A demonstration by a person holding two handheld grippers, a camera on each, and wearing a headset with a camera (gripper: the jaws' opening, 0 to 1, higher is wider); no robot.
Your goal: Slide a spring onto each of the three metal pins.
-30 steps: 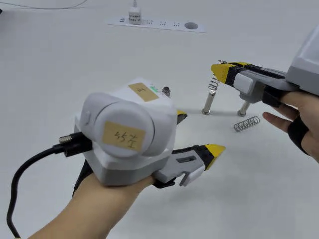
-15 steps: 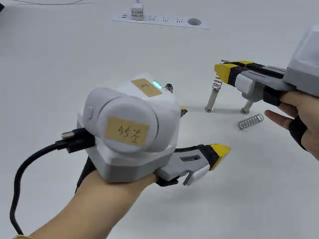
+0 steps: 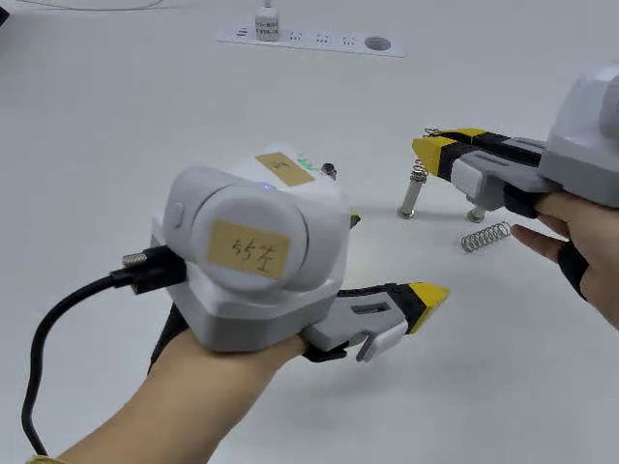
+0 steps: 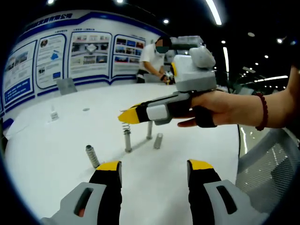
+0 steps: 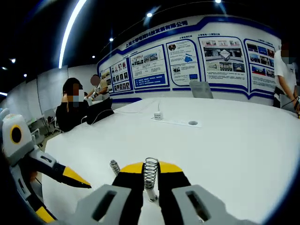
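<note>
Step in hand: second spring being threaded onto the middle pin [image 3: 410, 199]
Right gripper [image 3: 432, 152]: jaws pinched on the held spring [image 5: 150, 172], gripping its upper coils so the lower end was free to drop over the pin top; coil appeared partly down the shaft
Left gripper [image 4: 153, 169]: jaws wide apart, nothing between them, held low, judged clear of the work
Sprung pin [image 4: 92, 156]: upright, coil already on it
Bare pin [image 3: 476, 211]: upright beside the middle pin, no spring
Loose spring [image 3: 486, 236]: lying on the white workbench [image 3: 145, 116] near the bare pin, judged within reach for the last fitting
</note>
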